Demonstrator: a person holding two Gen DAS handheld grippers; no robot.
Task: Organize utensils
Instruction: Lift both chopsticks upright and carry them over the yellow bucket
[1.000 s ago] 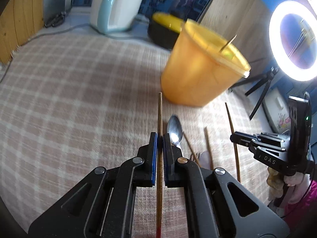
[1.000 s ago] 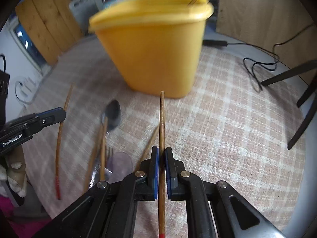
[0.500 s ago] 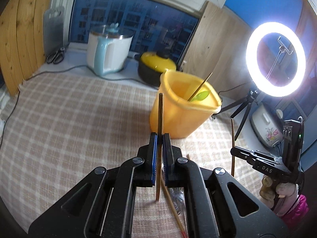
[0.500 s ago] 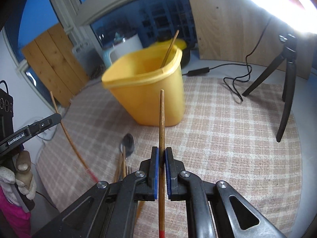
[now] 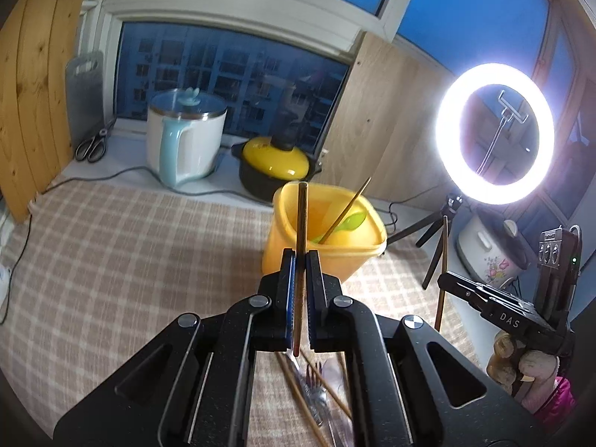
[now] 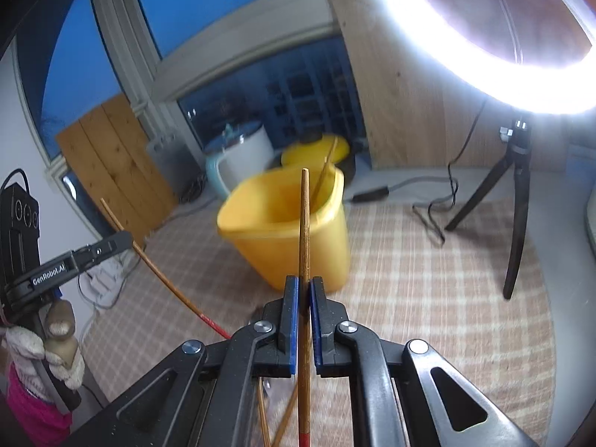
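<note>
Wooden chopsticks are now up in the air, one in each gripper, where a second ago both lay low over the table beside the yellow tub [image 5: 322,231]. The left gripper [image 5: 300,294] has its jaws closed tight on the left chopstick [image 5: 301,223], whose tip now lines up with the tub's open mouth instead of the tub's foot. The right gripper [image 6: 302,320] clamps the right chopstick [image 6: 304,231] the same way, red-tipped end toward the handle, and its view has climbed from the tub's side wall to looking over the rim.

Inside the tub a chopstick and a green utensil [image 5: 348,221] already lean against the far wall. On the near side of the tub, low behind the left jaws, a fork [image 5: 314,387] and several loose sticks lie waiting on the checked cloth [image 5: 111,260].

Judging by this, both pickups are done — the lift has cleared the rim — and what remains is carrying each stick over the tub and letting go.
</note>
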